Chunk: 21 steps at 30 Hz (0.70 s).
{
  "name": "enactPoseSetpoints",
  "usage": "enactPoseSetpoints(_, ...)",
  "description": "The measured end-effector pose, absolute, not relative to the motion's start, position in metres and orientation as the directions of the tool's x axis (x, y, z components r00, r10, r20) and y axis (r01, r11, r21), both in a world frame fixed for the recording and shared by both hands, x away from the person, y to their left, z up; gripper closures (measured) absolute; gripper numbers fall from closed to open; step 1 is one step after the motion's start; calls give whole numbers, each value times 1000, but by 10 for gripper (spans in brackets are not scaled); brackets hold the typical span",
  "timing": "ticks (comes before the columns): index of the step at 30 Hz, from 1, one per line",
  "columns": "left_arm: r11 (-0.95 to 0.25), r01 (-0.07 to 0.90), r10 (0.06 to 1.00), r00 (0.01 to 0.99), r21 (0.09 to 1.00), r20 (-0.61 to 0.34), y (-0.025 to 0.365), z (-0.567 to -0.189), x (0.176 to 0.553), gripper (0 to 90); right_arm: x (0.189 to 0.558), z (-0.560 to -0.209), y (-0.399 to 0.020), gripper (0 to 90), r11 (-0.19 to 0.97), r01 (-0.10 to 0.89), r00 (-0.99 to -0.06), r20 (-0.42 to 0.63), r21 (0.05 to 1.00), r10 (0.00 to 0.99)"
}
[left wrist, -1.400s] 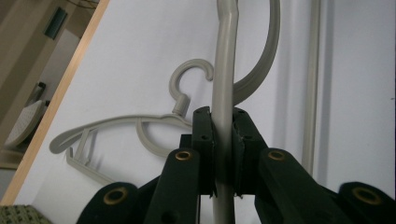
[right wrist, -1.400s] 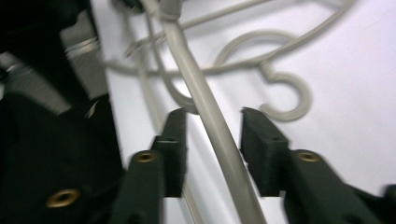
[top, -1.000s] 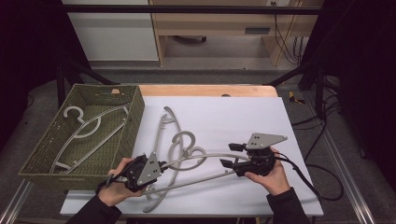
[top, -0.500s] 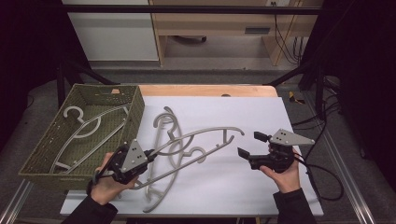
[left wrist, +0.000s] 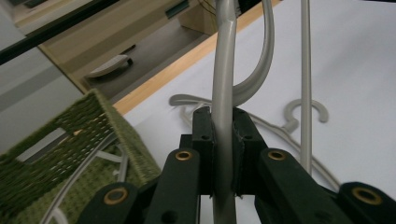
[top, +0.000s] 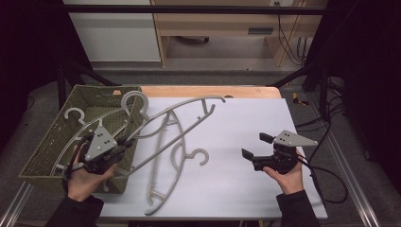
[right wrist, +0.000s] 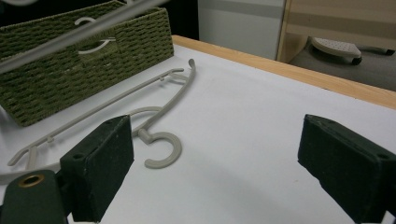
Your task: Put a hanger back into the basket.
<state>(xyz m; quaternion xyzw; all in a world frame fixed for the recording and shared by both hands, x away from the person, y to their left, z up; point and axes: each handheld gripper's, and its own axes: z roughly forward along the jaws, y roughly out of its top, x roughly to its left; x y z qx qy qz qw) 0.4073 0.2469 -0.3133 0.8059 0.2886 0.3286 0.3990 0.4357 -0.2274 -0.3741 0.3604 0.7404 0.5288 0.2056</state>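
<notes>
My left gripper (top: 124, 142) is shut on the lower bar of a grey plastic hanger (top: 179, 111). The hanger hangs raised and slanted over the basket's right wall, its hook (top: 135, 101) above the olive woven basket (top: 101, 88). In the left gripper view both pads of that gripper (left wrist: 223, 128) clamp the bar (left wrist: 224, 84). A second grey hanger (top: 165, 161) lies flat on the white table. My right gripper (top: 254, 145) stands open at the right with nothing between its jaws, which have just been opening. In the right gripper view its jaws (right wrist: 224, 154) frame the lying hanger's hook (right wrist: 161, 149).
Another hanger (top: 73, 113) lies inside the basket (right wrist: 70, 60). The white tabletop (top: 236, 113) stretches between the two grippers, with a wooden strip (top: 208, 91) along its far edge. A cable (top: 331, 184) trails from the right gripper off the table's right side.
The right gripper let go of the hanger's end, opened and drew back to the right. The left gripper lifted the hanger and swung it left toward the basket.
</notes>
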Motion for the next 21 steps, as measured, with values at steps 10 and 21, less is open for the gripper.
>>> enactPoseSetpoints(10, -485, 248, 775, 566, 839, 280, 286, -286, 422, 820, 436, -374, -227, 95, 179, 315, -653, 76, 932, 753)
enactPoseSetpoints(21, -503, 268, 796, 515, 822, 320, 322, -261, 442, 819, 436, -374, -227, 92, 183, 315, -654, 73, 931, 753)
